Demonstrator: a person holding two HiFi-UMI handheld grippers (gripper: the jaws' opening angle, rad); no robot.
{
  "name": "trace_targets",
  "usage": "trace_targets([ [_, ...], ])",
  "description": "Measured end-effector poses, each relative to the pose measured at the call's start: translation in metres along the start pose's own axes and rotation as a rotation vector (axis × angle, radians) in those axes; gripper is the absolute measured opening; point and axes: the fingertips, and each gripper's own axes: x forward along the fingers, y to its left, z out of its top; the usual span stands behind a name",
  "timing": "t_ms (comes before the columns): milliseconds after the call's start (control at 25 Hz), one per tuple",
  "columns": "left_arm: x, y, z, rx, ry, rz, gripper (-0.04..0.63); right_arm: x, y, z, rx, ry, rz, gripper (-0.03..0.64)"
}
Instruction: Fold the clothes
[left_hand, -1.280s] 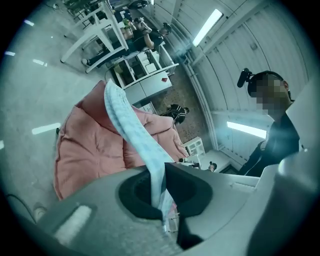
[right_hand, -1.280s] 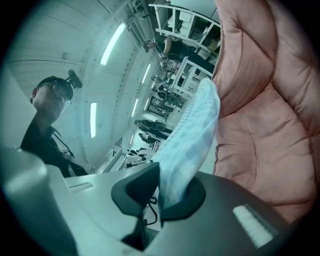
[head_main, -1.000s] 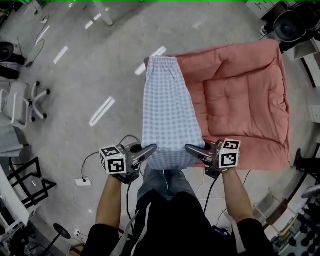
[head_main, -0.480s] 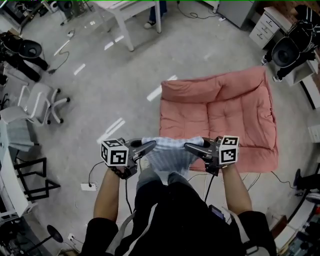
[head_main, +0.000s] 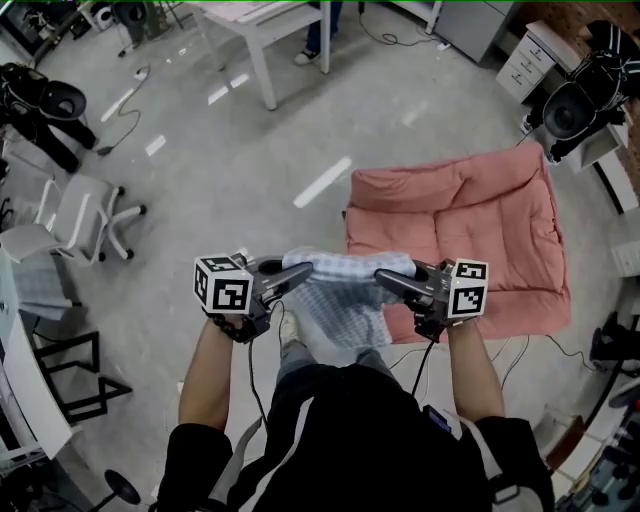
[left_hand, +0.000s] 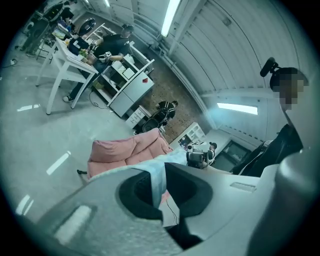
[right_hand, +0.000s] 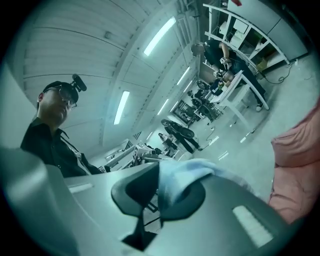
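one garment (head_main: 340, 298), left claw (head_main: 299, 270), right claw (head_main: 386, 279)

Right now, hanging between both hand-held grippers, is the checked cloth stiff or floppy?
Probably floppy: the checked cloth sags and bunches between the left hand-held gripper and the right hand-held gripper. Likely light too: only thin pinched edges carry it.

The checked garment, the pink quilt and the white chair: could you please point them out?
checked garment (head_main: 340, 300), head view, middle of the hanging cloth.
pink quilt (head_main: 480, 230), head view, its bare centre panel.
white chair (head_main: 72, 212), head view, its frame.
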Motion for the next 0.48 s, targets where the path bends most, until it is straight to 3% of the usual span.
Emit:
trace_targets([
  [280,-0.057,0.042,0.032,0.075,0.084,-0.016,0.019,0.071,-0.015,0.004,0.001,-0.059,-0.074,0.018],
  [480,-0.081,0.059,0.047,0.083,0.145,-0.043,0.019,0.103,-0.018,0.004,0.012,-0.097,-0.103,0.018],
])
